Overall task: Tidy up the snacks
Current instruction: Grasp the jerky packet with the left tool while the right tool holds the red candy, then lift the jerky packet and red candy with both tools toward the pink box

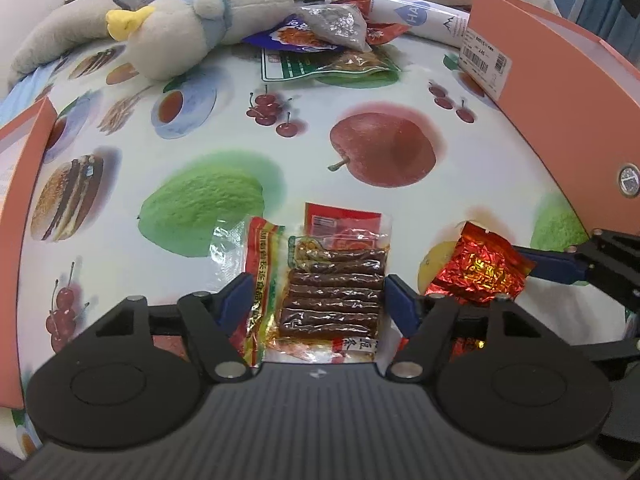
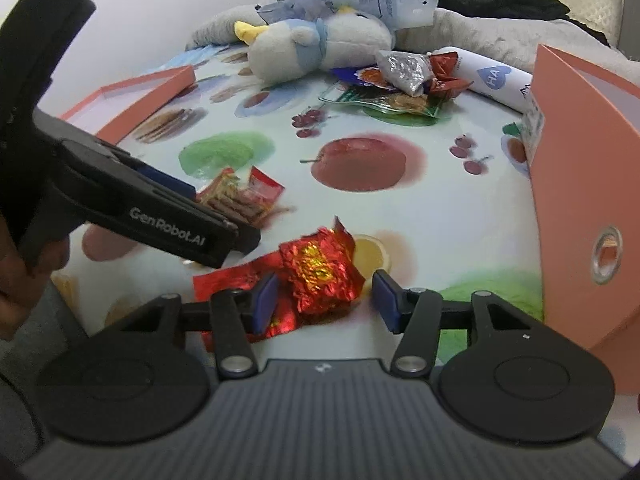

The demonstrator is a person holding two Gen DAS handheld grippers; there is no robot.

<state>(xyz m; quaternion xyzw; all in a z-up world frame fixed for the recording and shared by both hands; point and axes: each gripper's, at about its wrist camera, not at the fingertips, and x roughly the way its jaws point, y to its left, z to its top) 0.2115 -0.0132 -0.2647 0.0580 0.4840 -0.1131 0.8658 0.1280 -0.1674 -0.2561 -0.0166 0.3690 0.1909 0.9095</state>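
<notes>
A clear packet of brown sticks [image 1: 336, 288] lies flat on the fruit-print tablecloth [image 1: 240, 128], with a red, yellow and green packet [image 1: 262, 272] against its left side. My left gripper [image 1: 318, 298] stands open astride both, its pads at their outer edges, and the packets are not squeezed. From the right wrist view the left gripper [image 2: 212, 208] reaches over that brown-stick packet [image 2: 244, 204]. A crumpled red foil packet [image 2: 320, 272] sits between the pads of my right gripper [image 2: 326, 300], which is open with a gap on the right side. The foil packet [image 1: 480, 268] also shows in the left view.
A tall orange box [image 2: 580, 200] stands close on the right, and an orange lid [image 2: 132, 104] lies at the far left. A heap of snack bags [image 1: 332, 36], a white tube [image 1: 420, 16] and a plush toy [image 1: 180, 28] crowd the back. A hand [image 2: 8, 272] holds the left gripper.
</notes>
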